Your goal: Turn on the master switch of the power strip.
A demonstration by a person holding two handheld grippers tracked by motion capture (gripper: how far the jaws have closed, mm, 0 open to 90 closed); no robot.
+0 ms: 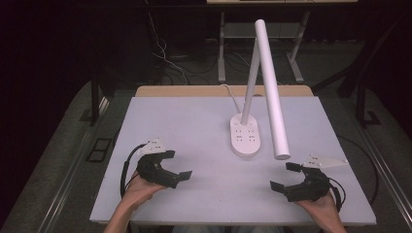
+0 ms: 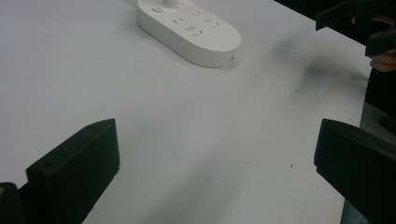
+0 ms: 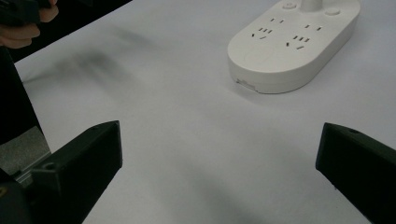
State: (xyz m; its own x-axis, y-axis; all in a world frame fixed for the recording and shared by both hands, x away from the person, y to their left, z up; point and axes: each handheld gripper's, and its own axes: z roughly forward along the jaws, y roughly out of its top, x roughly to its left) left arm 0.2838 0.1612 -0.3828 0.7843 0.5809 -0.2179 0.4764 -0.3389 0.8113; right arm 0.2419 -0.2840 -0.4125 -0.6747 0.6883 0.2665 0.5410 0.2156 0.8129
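A white desk lamp stands mid-table on an oval base [image 1: 246,136] with sockets on top; its stem leans up and its long tube head [image 1: 271,90] slants down toward the front right. The same lamp base [image 2: 190,29] lies ahead of the left jaws and the lamp base [image 3: 294,42] ahead of the right jaws. My left gripper [image 1: 177,166] rests near the table's front left, open, nothing between its jaws. My right gripper [image 1: 285,175] sits at the front right, open and empty too. Both point inward toward the table's middle.
The white table [image 1: 194,121] has a wooden strip along its far edge. The lamp's white cord [image 1: 232,96] runs off the back. Dark floor, table legs and cables lie beyond. The other hand and gripper [image 2: 369,28] appear at the top right of the left gripper view.
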